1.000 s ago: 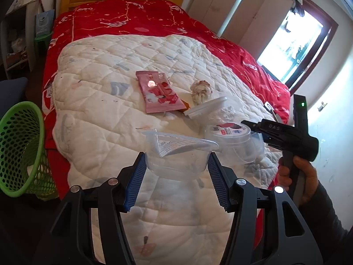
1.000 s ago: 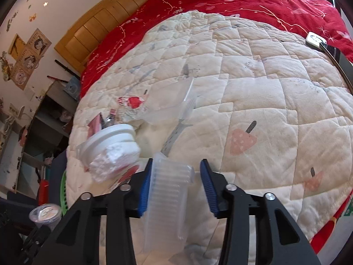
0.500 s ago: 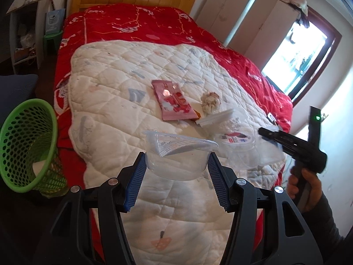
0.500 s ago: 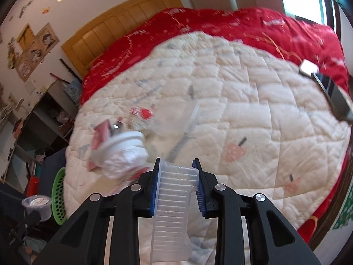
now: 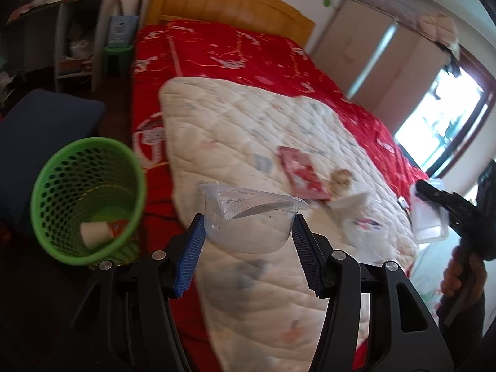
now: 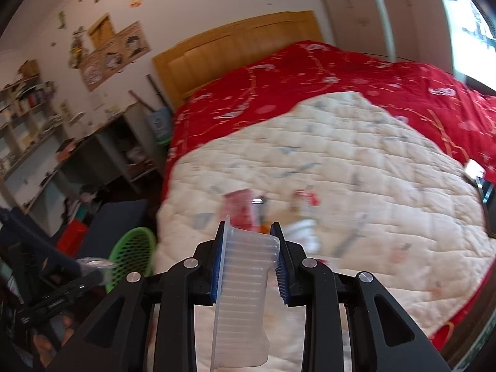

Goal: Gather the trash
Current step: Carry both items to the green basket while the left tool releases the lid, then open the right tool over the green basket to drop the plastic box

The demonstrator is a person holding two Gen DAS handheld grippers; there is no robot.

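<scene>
A bed with a red cover and a cream quilt fills both views. The left tongs hold a clear plastic cup by its sides, blue pads pressed against it, above the near edge of the quilt. A green mesh basket stands on the floor to the left of the quilt, with a white paper cup lying inside. The right tongs are clamped narrow on a ribbed clear plastic tub (it hangs tilted towards the camera), above the quilt's near edge. On the quilt, towards its right side, lie a pink wrapper, a crumpled tissue just beside it, and blurred white scraps nearby.
</scene>
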